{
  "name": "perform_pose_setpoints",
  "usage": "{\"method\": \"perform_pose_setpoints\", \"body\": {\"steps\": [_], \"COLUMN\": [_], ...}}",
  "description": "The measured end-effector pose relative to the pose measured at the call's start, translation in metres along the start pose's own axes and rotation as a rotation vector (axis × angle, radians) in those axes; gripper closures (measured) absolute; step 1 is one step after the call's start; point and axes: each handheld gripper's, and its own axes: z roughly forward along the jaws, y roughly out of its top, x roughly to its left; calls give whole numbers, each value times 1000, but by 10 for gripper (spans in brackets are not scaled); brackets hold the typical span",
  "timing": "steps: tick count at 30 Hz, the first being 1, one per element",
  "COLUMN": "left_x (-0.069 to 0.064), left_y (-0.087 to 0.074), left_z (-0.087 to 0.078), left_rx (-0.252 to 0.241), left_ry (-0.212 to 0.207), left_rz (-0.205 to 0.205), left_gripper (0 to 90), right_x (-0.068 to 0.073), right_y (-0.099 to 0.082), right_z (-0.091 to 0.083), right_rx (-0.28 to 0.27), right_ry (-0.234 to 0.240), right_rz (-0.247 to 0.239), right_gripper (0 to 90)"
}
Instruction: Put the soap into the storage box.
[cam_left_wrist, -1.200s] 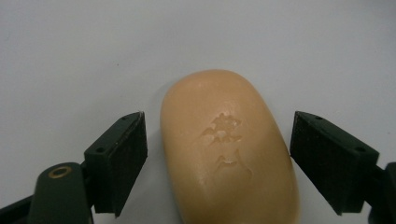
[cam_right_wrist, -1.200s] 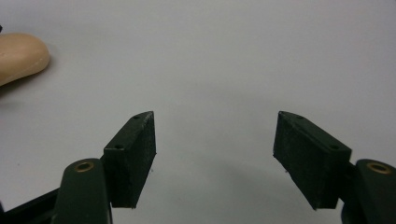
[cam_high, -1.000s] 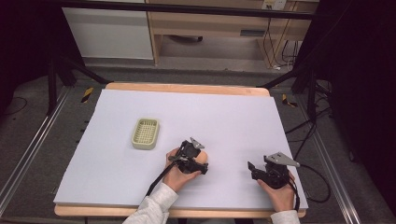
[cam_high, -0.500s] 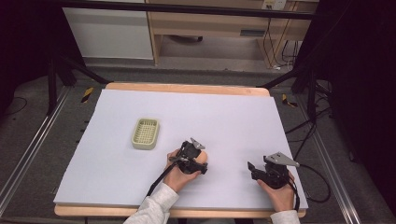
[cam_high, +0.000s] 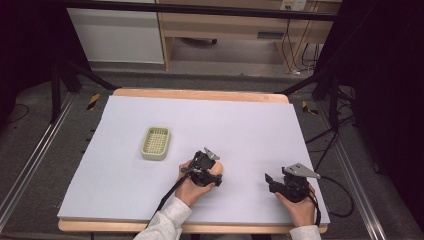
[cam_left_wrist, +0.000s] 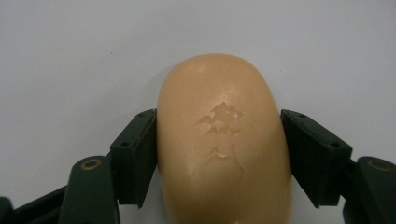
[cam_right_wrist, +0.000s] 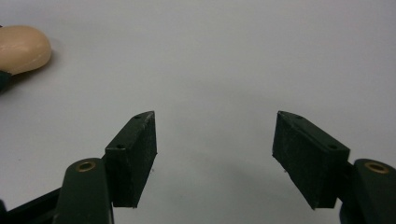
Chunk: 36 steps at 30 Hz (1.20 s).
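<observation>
A: Where is the soap bar (cam_left_wrist: 223, 140)?
B: On the desk (cam_high: 250, 125), near centre, pinched by the left claw (cam_left_wrist: 219, 149) with 2 pads on its sides.
A: The right claw (cam_right_wrist: 215, 154)?
B: Spread, holding nothing, near right.
A: Risks?
B: Smooth, rounded soap could squirt out if squeezed hard, missing the soap dish (cam_high: 155, 142) at far left.

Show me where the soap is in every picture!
High view: the soap peeks out lower middle, under the left hand-held gripper, right of the soap dish.
Left gripper view: the soap sits centre, both jaws against its sides.
Right gripper view: its rounded end lies at the upper left edge.
Shared landmark: the white table cover beneath it.
</observation>
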Motion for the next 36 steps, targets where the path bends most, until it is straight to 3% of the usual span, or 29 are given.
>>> {"method": "perform_pose_setpoints", "body": {"steps": [25, 36], "left_x": [6, 15], "left_y": [1, -1], "left_z": [-33, -53], "left_rx": [-31, -48], "left_ry": [-3, 7], "left_rz": [27, 29], "left_gripper": [316, 317], "right_x": [-1, 0], "right_y": [1, 1], "right_z": [-1, -1], "right_rx": [-8, -11], "right_ry": [-2, 2], "right_rz": [-4, 1], "right_gripper": [304, 301]}}
